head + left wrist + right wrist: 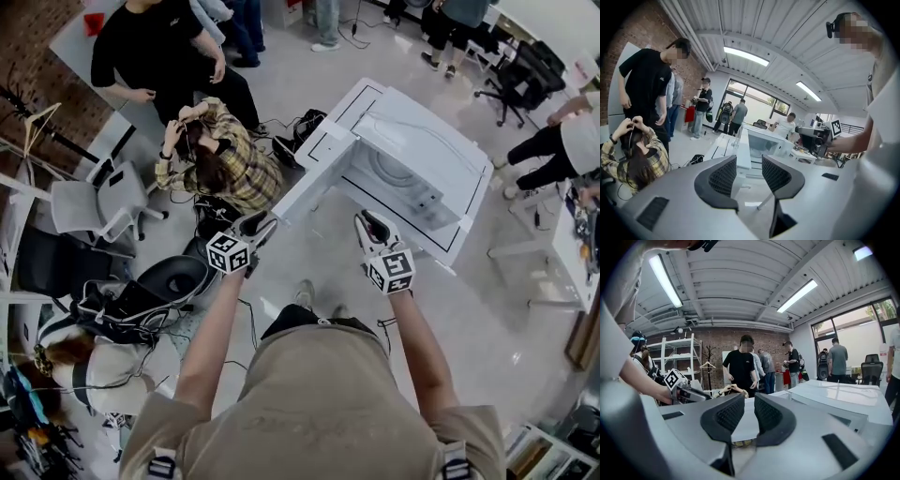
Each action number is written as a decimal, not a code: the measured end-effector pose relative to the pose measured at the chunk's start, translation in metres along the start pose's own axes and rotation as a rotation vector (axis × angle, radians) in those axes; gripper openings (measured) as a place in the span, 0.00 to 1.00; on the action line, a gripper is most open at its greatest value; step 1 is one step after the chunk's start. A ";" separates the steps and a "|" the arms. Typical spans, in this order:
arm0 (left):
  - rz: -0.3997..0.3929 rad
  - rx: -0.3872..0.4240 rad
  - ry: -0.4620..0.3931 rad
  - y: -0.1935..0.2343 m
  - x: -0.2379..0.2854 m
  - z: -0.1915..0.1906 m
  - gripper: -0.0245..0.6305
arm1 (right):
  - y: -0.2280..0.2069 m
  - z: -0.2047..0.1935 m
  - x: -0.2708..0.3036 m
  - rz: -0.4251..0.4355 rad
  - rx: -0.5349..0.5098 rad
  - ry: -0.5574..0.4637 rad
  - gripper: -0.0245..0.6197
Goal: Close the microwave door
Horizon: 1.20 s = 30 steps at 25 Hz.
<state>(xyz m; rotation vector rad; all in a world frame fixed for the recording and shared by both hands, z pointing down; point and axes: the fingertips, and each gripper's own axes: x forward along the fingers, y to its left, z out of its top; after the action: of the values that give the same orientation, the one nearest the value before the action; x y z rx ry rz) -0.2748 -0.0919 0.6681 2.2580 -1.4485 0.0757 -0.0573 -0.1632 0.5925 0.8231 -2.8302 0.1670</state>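
White microwave (pixel 422 159), door (pixel 314 178) ajar; left gripper (pixel 258 225) fingers wide apart near the door, right gripper (pixel 373 225) fingers closed, empty.

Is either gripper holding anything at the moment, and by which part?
Nothing is held: left gripper open, facing the microwave door edge; right gripper shut and empty.

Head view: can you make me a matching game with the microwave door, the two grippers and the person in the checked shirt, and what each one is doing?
Things:
1. microwave door
2. left gripper
3. right gripper
4. person in the checked shirt

States:
A. jaws together
B. crouched down low
C. swung open
D. jaws apart

Pairs: 1-C, 2-D, 3-A, 4-B
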 end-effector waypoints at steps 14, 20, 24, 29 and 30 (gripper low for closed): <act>-0.240 0.024 0.112 0.024 0.025 -0.029 0.30 | 0.012 -0.025 0.023 -0.136 0.032 0.033 0.12; -0.300 0.041 0.133 0.010 0.033 -0.033 0.30 | 0.008 -0.023 0.014 -0.160 0.011 0.036 0.12; -0.327 0.052 0.152 0.000 0.039 -0.036 0.30 | 0.002 -0.028 0.007 -0.187 0.019 0.038 0.12; -0.343 0.048 0.169 -0.015 0.042 -0.043 0.30 | 0.001 -0.036 -0.002 -0.201 0.047 0.042 0.12; -0.348 0.045 0.170 -0.020 0.044 -0.044 0.30 | 0.000 -0.035 -0.004 -0.202 0.044 0.041 0.12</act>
<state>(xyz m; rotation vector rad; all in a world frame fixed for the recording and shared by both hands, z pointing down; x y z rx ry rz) -0.2297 -0.1047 0.7131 2.4397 -0.9631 0.1867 -0.0484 -0.1556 0.6256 1.0947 -2.6933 0.2150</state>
